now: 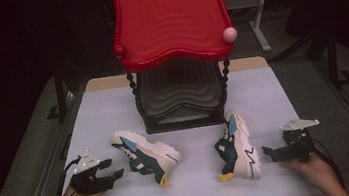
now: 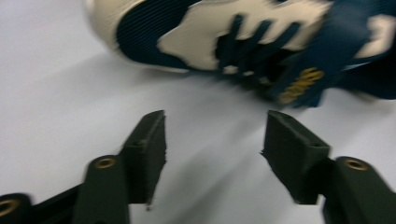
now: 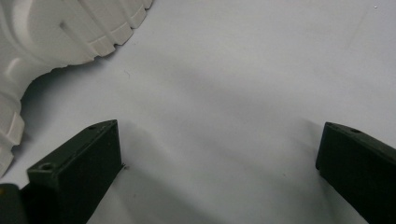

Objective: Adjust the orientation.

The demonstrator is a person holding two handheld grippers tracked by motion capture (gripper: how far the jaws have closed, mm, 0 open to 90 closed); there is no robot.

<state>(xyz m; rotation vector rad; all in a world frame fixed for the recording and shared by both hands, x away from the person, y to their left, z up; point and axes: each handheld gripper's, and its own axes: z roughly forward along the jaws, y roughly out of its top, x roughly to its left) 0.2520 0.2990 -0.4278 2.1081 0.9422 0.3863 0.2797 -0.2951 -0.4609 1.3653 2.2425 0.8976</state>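
Two white, navy and light-blue sneakers lie on the pale table (image 1: 108,111). The left sneaker (image 1: 147,157) lies on its side, and in the left gripper view it (image 2: 210,32) shows its laces and a yellow-lettered tongue. The right sneaker (image 1: 237,145) rests on its side too, its white ribbed sole (image 3: 51,32) facing my right gripper. My left gripper (image 1: 114,168) (image 2: 212,140) sits left of the left sneaker, open, with only bare table between its jaws. To the right of the right sneaker, my right gripper (image 1: 269,153) (image 3: 219,149) stands wide open over the table.
A two-tier rack stands at the back middle of the table, with a red wavy top tray (image 1: 170,18) and a black lower tray (image 1: 179,92). A pink knob (image 1: 229,34) sits on its right corner. Metal rails run along both table sides.
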